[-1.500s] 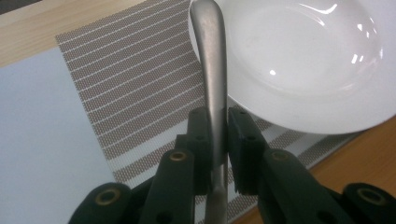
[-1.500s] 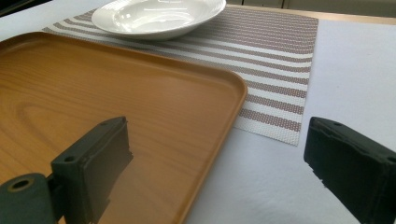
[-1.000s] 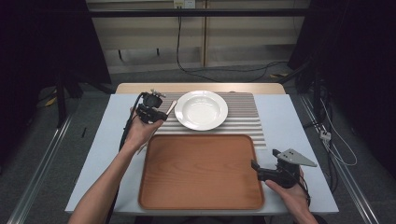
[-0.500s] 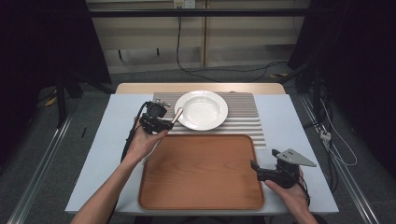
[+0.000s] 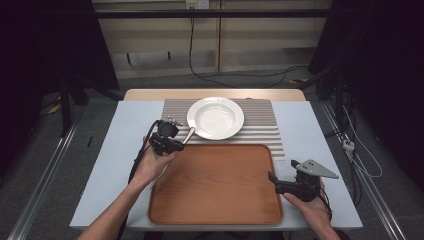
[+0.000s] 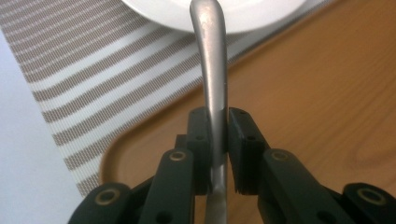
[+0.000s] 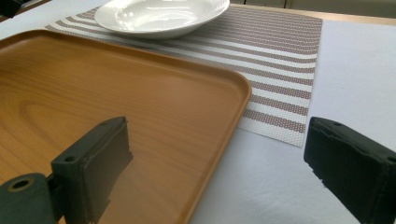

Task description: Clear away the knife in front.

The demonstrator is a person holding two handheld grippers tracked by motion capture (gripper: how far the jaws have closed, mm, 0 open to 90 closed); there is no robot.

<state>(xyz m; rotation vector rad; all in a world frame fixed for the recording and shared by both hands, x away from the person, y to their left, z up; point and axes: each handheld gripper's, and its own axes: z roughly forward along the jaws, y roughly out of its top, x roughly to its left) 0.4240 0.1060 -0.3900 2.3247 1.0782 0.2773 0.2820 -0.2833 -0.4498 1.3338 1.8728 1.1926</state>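
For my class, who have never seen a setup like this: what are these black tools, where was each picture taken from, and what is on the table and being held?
A person sits at a table with a hand-held gripper in each hand; no robot arm is involved. One picture looks down from above. The other two come from cameras riding on each gripper, looking along its black fingers. On the table lie a striped placemat, a white plate on the mat, and a wooden tray nearer the person. The left gripper is shut on a metal utensil handle, whose far end reaches the plate's rim. The right gripper rests open at the tray's right edge, holding nothing.
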